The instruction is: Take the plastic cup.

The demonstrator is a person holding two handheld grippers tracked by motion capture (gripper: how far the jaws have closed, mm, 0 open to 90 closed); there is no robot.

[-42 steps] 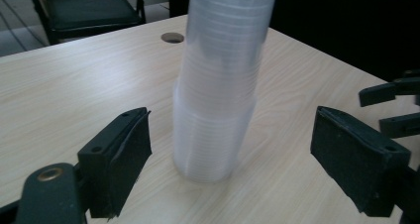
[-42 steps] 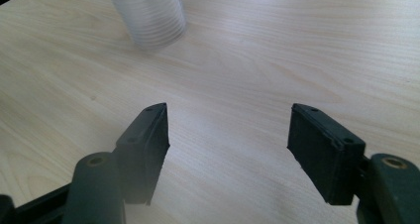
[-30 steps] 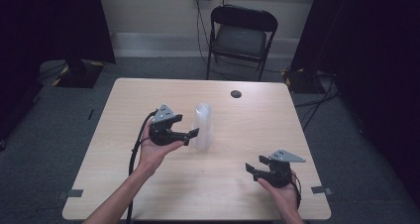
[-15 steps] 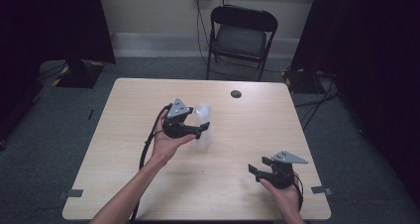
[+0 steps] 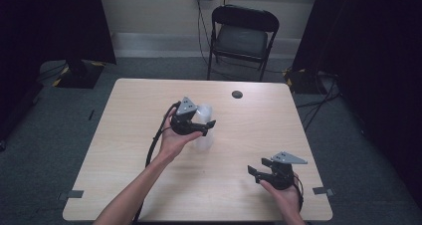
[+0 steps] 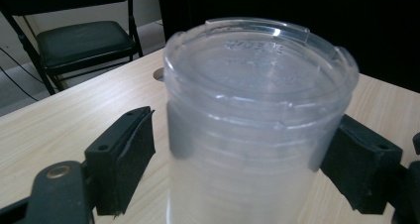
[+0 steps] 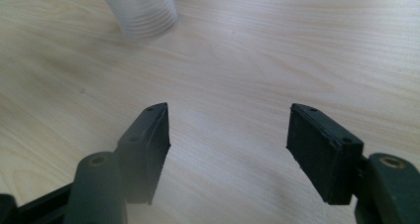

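Now left claw [image 5: 204, 125] spread, closing around clear lidded container [image 6: 257, 120]; right claw [image 5: 259, 171] spread, chair [image 5: 242, 38] beyond.

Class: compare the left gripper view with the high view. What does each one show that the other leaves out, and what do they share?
Left gripper view alone: the clear container's lid with its raised lettering, and a gap between the left pad and the container wall.

High view alone: the right gripper, open over bare wood, the person's forearms, the small dark disc and the whole table.

Shared: the clear container upright between the jaws of the left gripper, which have just been closing, and the folding chair beyond.
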